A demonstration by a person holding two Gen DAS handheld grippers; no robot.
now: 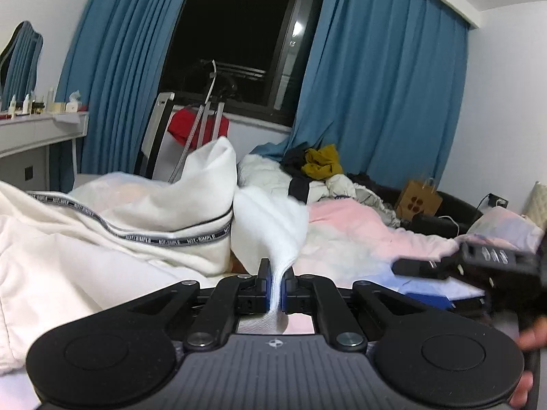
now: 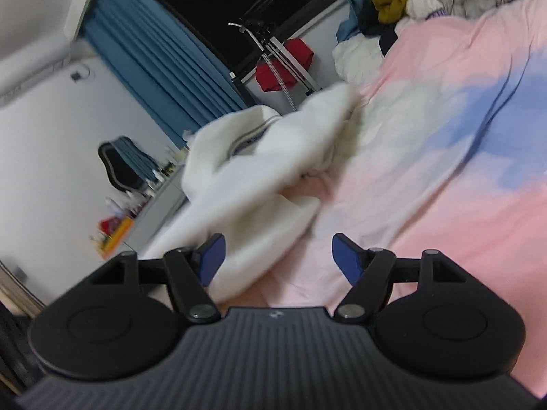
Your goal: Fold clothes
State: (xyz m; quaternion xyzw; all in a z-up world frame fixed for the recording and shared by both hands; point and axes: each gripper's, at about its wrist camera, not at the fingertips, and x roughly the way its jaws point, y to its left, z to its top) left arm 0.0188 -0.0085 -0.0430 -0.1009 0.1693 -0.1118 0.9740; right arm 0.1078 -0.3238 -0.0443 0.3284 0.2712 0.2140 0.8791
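Left wrist view, left to right. A cream-white garment (image 1: 112, 225) with a printed grey trim band (image 1: 164, 235) lies heaped on the bed, one part standing up in a peak. Just right of it, a white ribbed edge (image 1: 273, 239) of cloth rises from the left gripper (image 1: 276, 287), whose jaws are pressed together on that edge, pinching a bunched fold between the blue pads. Whether the ribbed edge belongs to the trimmed garment cannot be told. Farther right lies the pink-and-blue bedcover (image 1: 359, 225), a pile of other clothes (image 1: 321, 167) against the blue curtain (image 1: 383, 78), and, low at the right margin, the right gripper seen from outside, blurred.

Right wrist view, left to right. The white garment (image 2: 259, 164) sits crumpled, left of centre, on the bedcover (image 2: 444, 157); motion blur softens its outline. The right gripper (image 2: 278, 256) hangs just short of the nearest lobe of cloth, its jaws spread wide and holding nothing.

Judgement: the step in hand is securing the garment at two points so that it can be lifted and spread flat; no fold line is yet readable in the heap. The next move calls for the spread jaws to close on a second edge or corner well apart from the left pinch, taking a single layer rather than a bunch.
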